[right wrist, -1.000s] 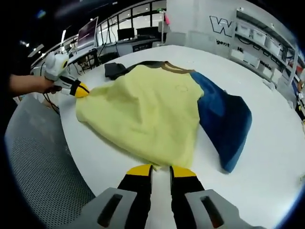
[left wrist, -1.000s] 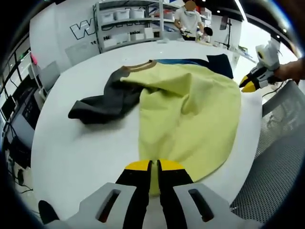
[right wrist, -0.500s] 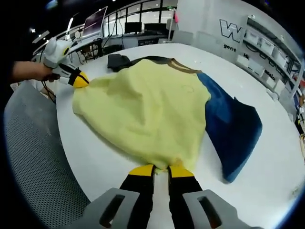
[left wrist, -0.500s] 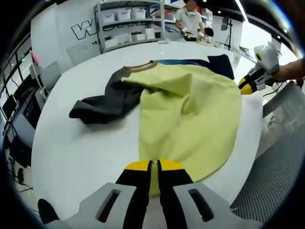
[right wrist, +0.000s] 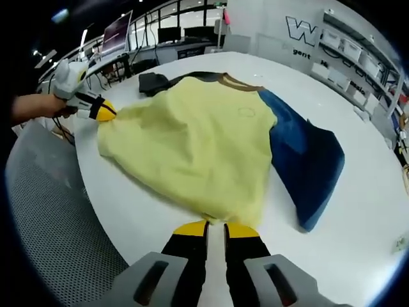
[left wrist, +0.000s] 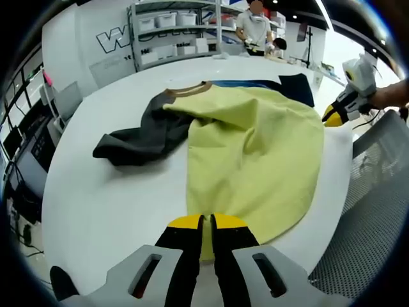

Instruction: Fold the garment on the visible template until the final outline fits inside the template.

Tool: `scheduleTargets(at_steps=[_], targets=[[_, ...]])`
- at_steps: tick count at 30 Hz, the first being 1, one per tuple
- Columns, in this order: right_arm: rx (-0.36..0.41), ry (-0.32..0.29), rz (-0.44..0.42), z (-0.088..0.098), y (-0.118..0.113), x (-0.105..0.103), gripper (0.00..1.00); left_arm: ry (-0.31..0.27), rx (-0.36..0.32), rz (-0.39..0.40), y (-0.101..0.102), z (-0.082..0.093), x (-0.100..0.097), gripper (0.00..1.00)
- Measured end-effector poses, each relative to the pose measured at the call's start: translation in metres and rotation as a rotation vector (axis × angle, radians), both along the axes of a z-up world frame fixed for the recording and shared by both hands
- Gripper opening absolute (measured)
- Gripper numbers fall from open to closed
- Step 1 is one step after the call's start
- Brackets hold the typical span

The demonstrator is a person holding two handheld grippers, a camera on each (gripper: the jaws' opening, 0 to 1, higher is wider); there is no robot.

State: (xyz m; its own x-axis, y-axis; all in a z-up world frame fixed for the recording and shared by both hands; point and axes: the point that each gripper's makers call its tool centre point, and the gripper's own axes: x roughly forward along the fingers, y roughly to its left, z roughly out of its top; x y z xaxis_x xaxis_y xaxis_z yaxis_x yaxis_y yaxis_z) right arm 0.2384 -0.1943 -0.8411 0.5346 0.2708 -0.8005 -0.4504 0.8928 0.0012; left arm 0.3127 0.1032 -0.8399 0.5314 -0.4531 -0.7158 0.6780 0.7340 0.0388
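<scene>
A garment with a yellow body (left wrist: 255, 147), brown collar (left wrist: 186, 89), dark grey sleeve (left wrist: 137, 137) and blue sleeve (left wrist: 294, 86) lies spread on the white round table (left wrist: 108, 211). My left gripper (left wrist: 206, 221) is shut on one corner of the yellow hem near the table's edge. My right gripper (right wrist: 216, 225) is shut on the hem's other corner. In the right gripper view the yellow body (right wrist: 192, 141) runs to the collar (right wrist: 239, 82), with the blue sleeve (right wrist: 307, 160) on the right. The right gripper (left wrist: 335, 114) and the left gripper (right wrist: 102, 110) each show from the side, held by a hand.
A grey mesh chair (left wrist: 377, 211) stands close to the table edge between the two grippers; the same chair (right wrist: 51, 224) is at lower left in the right gripper view. Shelves with bins (left wrist: 172, 29) and a person (left wrist: 255, 25) are behind the table. Desks with monitors (right wrist: 128, 45) are beyond.
Both grippers stay shut on the hem. The right gripper view has shifted a little with the hand; the garment lies much as before.
</scene>
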Motion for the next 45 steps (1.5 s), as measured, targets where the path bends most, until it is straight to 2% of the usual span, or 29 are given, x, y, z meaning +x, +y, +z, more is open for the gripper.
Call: scheduleTargets(at_steps=[7, 11, 14, 16, 18, 29, 32, 37, 45], targets=[[0.000, -0.024, 0.023, -0.002, 0.008, 0.008, 0.14, 0.003, -0.001, -0.001, 0.000, 0.000, 0.000, 0.08], [-0.019, -0.035, 0.030, -0.005, 0.008, 0.012, 0.12, 0.002, -0.003, 0.001, 0.000, 0.000, 0.000, 0.08], [-0.056, -0.060, 0.047, -0.005, 0.005, 0.015, 0.05, 0.002, -0.002, 0.000, 0.000, 0.000, 0.000, 0.08], [-0.079, -0.051, 0.058, -0.006, 0.004, 0.011, 0.00, 0.003, -0.003, 0.001, 0.000, 0.000, 0.000, 0.08], [-0.107, -0.054, 0.085, -0.006, 0.003, 0.007, 0.00, 0.003, -0.003, 0.001, 0.000, -0.001, 0.001, 0.08], [-0.069, -0.013, 0.061, -0.002, -0.014, -0.011, 0.00, 0.000, -0.007, 0.003, -0.001, 0.000, 0.000, 0.07], [-0.092, -0.002, 0.089, -0.003, -0.014, -0.014, 0.00, -0.001, -0.008, 0.004, -0.001, 0.000, 0.000, 0.07], [-0.087, 0.009, 0.105, 0.000, -0.013, -0.018, 0.00, -0.002, -0.009, 0.005, -0.001, 0.000, 0.000, 0.07], [-0.038, 0.022, 0.165, 0.005, -0.013, -0.035, 0.00, 0.001, -0.005, -0.001, -0.001, -0.001, 0.000, 0.07]])
